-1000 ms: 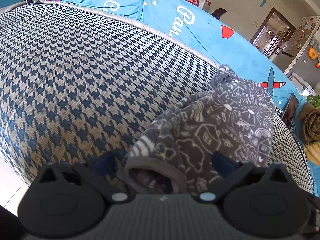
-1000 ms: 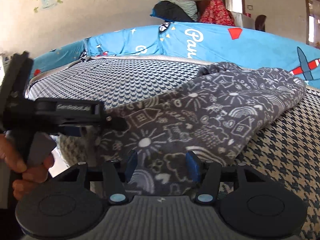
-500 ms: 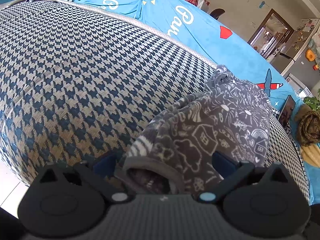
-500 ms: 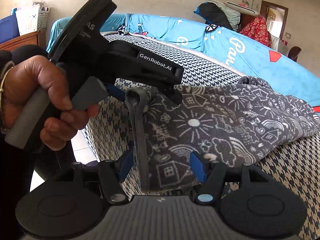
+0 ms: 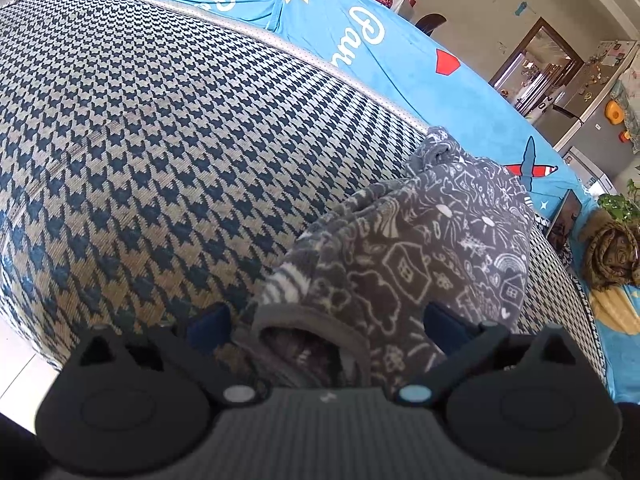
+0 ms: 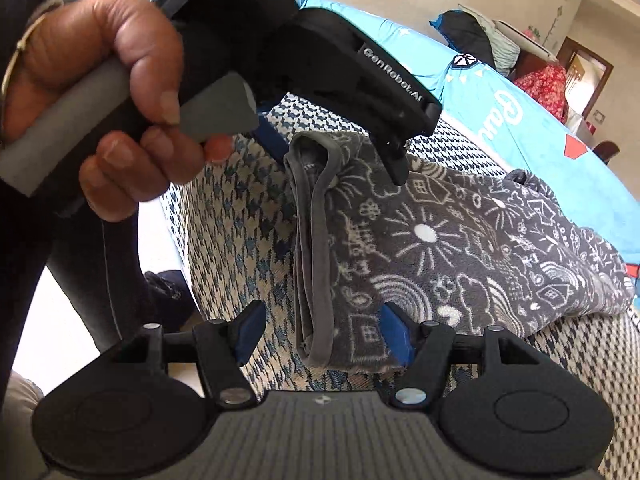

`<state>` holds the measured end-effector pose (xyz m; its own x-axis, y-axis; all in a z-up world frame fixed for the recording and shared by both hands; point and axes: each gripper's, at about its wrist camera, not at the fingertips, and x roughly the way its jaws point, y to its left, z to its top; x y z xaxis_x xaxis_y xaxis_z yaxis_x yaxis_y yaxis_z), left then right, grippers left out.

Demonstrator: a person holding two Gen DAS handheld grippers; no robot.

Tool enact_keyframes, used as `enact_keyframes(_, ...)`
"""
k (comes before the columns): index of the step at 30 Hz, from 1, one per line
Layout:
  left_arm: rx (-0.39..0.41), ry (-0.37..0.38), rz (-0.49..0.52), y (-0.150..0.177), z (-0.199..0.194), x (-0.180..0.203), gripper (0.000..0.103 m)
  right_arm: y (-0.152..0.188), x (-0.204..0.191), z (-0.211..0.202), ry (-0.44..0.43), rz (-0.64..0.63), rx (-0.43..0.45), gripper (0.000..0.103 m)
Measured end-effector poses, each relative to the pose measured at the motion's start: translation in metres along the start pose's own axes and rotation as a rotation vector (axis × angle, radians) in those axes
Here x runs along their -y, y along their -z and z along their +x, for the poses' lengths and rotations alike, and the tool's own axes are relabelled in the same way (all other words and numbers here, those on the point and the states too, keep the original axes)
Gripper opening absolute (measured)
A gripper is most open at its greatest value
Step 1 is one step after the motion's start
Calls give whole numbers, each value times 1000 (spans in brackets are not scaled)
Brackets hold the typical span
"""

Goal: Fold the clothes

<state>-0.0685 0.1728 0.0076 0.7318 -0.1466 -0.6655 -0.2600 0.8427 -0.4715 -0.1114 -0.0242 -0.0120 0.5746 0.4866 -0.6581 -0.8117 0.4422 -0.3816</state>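
A grey fleece garment printed with white doodles lies bunched on the houndstooth mattress, its hemmed end at the near edge. My left gripper is open and straddles that hem, blue pads wide on either side. In the right wrist view the folded hem runs toward the camera. My right gripper is open around its near end; the left pad stands clear of the cloth. A hand holds the left gripper over the hem's far end.
A blue printed sheet covers the bed behind the mattress. The mattress edge drops to a pale floor where the person's dark trouser legs stand. Piled clothes sit at the back, a brown bundle at far right.
The right gripper has swung and rolled toward the garment's near hem, and its jaws stand a little wider. The left gripper now fills the top left of its view. The left gripper stayed put.
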Motion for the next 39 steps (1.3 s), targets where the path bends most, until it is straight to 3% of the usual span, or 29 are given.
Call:
enact_keyframes(11,-21,39,-37,2,-4,-5,103,12,-34,23,176,-287,-6,64)
enact_keyframes(15,-31,65,-75,3,-6,-9,103,12,-33,23,214,-295,9,53)
enact_keyframes(22,-46,119,-140,3,-10,-15,103,-1,-4,5,138,-75,64,33)
enact_keyframes(31,-92,227,-176,9,-10,-10,103,-5,45,-10,-1,330,101,29)
enact_keyframes(39,-133,290,-225,17,-12,-10,103,1,75,-16,-89,573,114,29)
